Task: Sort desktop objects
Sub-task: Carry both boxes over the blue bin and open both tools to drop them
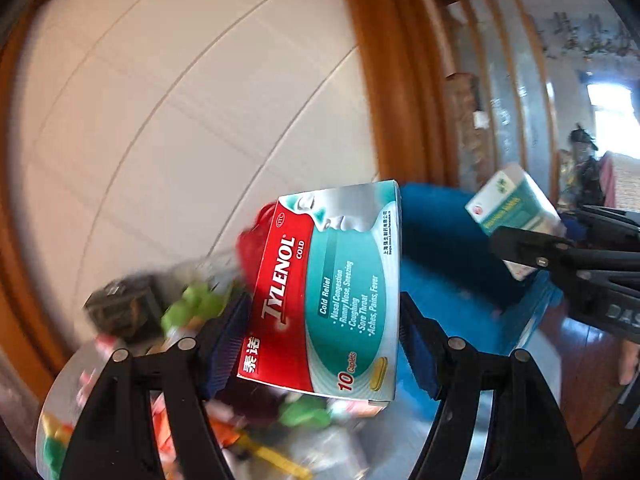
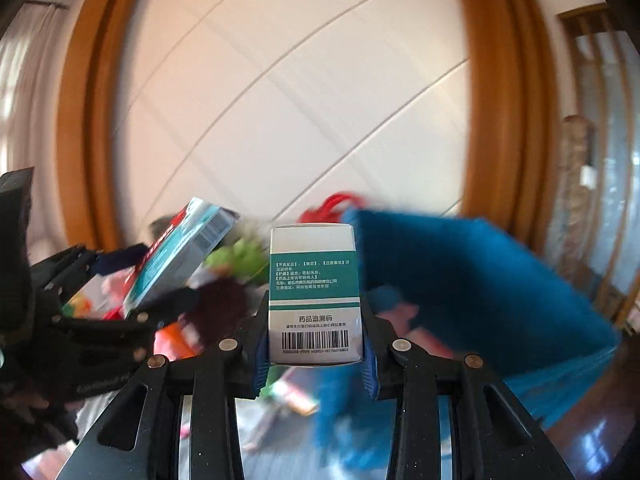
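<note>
The blue bag [image 2: 472, 280] stands beyond and to the right of the right gripper [image 2: 316, 354], its mouth partly hidden; a box released short of it would, I judge, fall back among the blurred clutter on the table [image 1: 460, 432]. The Tylenol Cold box [image 1: 328, 292] sits tilted between the pads of the left gripper [image 1: 320, 340], clamped across its broad faces, so it could twist or slide out. The smaller green-and-white medicine box [image 2: 314, 296] stands upright, pinched at its lower end by the right gripper, top-heavy and liable to tip.
</note>
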Tool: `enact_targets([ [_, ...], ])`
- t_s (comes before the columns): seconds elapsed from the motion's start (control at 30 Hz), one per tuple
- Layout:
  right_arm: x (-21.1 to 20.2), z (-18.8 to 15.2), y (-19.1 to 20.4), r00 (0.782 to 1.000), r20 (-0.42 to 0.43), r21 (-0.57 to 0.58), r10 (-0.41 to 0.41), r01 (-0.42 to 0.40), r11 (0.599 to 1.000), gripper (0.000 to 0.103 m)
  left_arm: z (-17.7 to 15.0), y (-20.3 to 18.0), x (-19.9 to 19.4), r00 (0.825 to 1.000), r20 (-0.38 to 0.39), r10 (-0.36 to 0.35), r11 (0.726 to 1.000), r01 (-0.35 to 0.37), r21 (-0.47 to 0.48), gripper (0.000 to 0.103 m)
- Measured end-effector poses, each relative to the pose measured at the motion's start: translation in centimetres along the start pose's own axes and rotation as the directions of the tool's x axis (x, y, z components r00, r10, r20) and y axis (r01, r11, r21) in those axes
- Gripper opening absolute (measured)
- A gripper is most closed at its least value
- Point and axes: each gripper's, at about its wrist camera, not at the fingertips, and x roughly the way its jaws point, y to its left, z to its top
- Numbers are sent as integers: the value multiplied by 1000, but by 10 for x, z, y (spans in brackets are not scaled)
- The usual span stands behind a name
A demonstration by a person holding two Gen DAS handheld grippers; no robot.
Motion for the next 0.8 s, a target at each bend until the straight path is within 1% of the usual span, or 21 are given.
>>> enact_targets([
  [0.13, 2, 13, -58, 997, 1, 21, -74, 74, 997, 35, 35, -47, 29, 999, 15, -38, 999, 38, -13, 71],
  [0.23, 7, 15, -99, 994, -15, 27, -112, 113, 993, 35, 54, -77, 49, 999, 15, -37, 999, 37, -17, 71],
  [0.3, 14, 13, -126, 990, -26, 31, -139, 140, 990, 35, 63, -94, 59, 1000, 12, -27, 1000, 27, -16, 72],
  [0.37, 23, 10, -152, 986, -55, 44, -155, 158, 987, 35, 70, -111, 68, 1000, -9, -25, 1000, 25, -18, 72],
  [0.47, 31, 8, -189, 982, -79, 62, -173, 178, 982, 35, 77, -128, 73, 1000, -23, -14, 1000, 14, -2, 72],
  [0.6, 44, 4, -216, 977, -107, 75, -186, 194, 978, 35, 85, -145, 89, 998, -62, 1, 1000, 0, 9, 73],
  [0.63, 48, 4, -222, 975, -113, 74, -193, 202, 977, 35, 86, -151, 93, 998, -70, 8, 1000, -7, 7, 75],
  [0.7, 53, 4, -230, 971, -118, 90, -209, 220, 971, 37, 90, -153, 102, 995, -99, 6, 1000, -6, -6, 76],
  [0.73, 57, 4, -237, 969, -125, 104, -214, 227, 968, 40, 92, -153, 106, 994, -109, 11, 1000, -12, -13, 77],
  [0.8, 64, 7, -247, 966, -136, 122, -222, 239, 963, 66, 93, -154, 111, 992, -120, 35, 999, -37, -17, 80],
])
